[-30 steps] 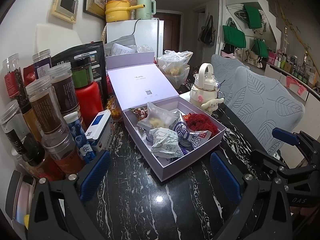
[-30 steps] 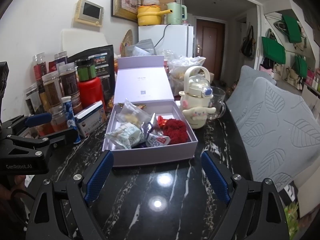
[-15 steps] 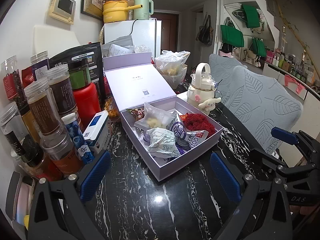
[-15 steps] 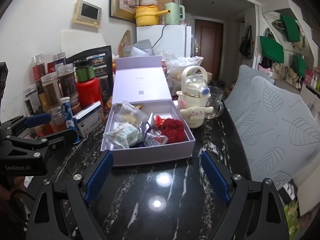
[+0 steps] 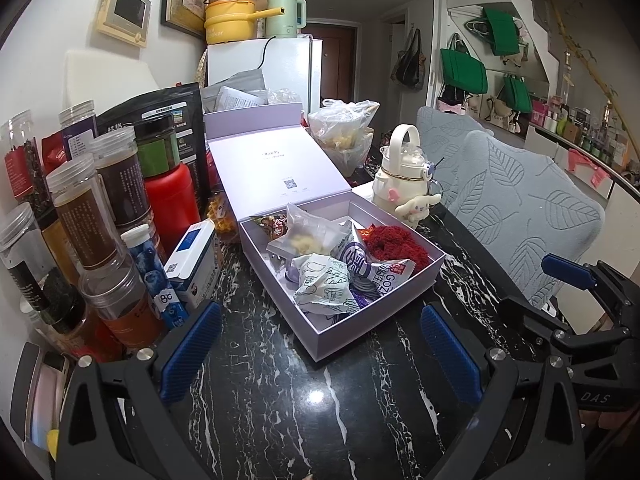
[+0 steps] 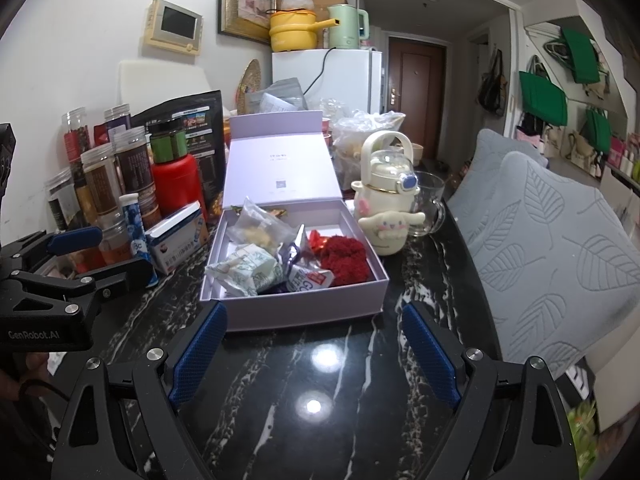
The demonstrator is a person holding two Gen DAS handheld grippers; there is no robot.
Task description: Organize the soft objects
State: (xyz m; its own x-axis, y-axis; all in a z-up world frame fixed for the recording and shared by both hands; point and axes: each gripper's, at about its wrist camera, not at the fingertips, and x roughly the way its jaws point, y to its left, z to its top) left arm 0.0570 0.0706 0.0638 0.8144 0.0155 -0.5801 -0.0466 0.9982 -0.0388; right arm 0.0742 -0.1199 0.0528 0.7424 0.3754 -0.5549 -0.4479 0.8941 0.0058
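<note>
Black marble-veined surface (image 6: 320,380), glossy, bare just ahead of both tools. Lavender box (image 6: 296,308) straight ahead of the right tool (image 6: 316,356), lid propped open behind, near wall just beyond the fingertips; ahead and slightly right of the left tool (image 5: 320,344), one corner turned toward it. Long axis running away from the right tool, so probably the nearer and squarer approach. Inside, toward the far right corner: red fuzzy bundle (image 6: 344,260), soft and woolly-looking. Toward the near left: pale green-printed packet (image 6: 248,272), crinkled and puffy. Behind it, clear bag (image 6: 260,228) with yellowish contents. Between them, small white-and-purple wrapper (image 6: 308,276). Both tools spread wide, gripping nothing, clear of the box.
</note>
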